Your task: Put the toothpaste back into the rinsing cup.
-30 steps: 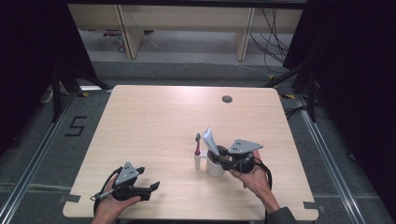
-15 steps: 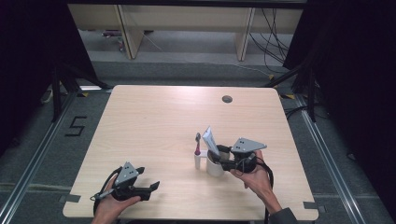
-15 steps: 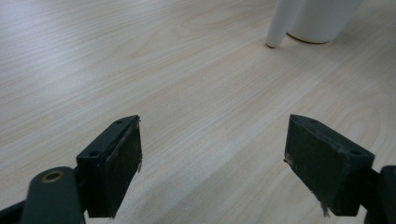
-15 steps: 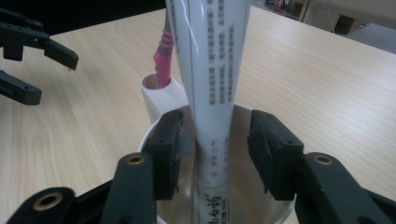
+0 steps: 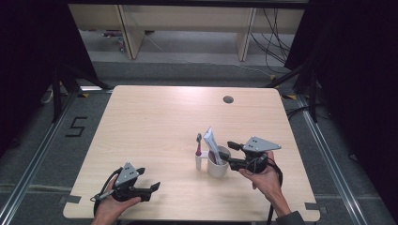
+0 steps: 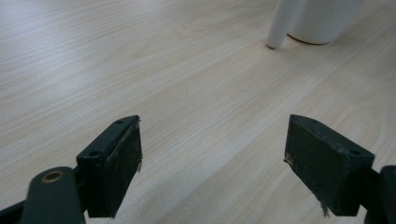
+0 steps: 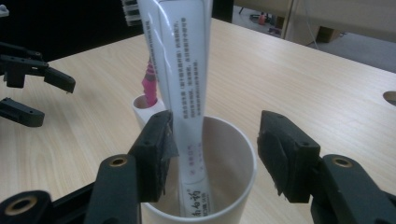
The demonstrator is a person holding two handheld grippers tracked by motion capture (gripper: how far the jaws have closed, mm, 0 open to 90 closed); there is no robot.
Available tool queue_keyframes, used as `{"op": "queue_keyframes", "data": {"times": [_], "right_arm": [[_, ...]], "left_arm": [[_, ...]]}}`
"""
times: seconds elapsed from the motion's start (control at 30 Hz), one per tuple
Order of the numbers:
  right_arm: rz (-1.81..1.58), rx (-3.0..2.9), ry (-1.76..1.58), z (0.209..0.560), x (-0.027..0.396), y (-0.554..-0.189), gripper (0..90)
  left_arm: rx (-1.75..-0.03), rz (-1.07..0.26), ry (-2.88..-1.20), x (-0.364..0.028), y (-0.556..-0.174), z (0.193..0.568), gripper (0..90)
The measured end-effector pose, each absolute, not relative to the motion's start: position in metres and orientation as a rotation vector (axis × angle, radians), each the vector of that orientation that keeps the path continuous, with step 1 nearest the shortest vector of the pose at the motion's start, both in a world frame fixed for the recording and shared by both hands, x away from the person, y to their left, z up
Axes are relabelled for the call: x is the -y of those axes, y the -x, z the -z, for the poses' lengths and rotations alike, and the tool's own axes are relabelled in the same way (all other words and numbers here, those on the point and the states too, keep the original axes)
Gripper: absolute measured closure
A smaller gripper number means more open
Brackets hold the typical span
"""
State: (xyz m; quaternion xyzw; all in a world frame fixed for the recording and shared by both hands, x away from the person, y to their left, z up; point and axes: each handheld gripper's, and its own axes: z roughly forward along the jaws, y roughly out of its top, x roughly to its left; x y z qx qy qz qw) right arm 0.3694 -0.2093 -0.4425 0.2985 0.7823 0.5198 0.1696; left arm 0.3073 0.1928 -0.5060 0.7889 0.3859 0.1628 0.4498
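- Left gripper [image 5: 151,189]: near-left on the table [image 5: 155,122], jaws spread wide, nothing between them, resting low over bare wood.
- White cup [image 5: 218,162]: near-centre, upright, small white holder touching its left side with a pink toothbrush [image 5: 198,145] in it.
- Toothpaste tube [image 7: 184,79]: standing in the cup, leaning on the rim.
- Right gripper [image 5: 225,152]: at the cup's right rim, jaws have just been opening, now apart; tube between them, left pad just beside it, no pinch.

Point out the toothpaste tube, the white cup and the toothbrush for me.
toothpaste tube [image 7: 184,70], right gripper view, printed middle.
white cup [image 5: 217,168], high view, outer wall.
toothbrush [image 5: 198,138], high view, head.
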Motion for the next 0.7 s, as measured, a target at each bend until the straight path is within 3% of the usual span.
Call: {"op": "queue_keyframes", "data": {"times": [0.7], "right_arm": [[-1.468,-2.191,-0.908,0.4420,0.2195,-0.3714,36.0]], "left_arm": [[-0.981,-0.417,-1.941,-0.1971,-0.3063,0.5053,18.5]]}}
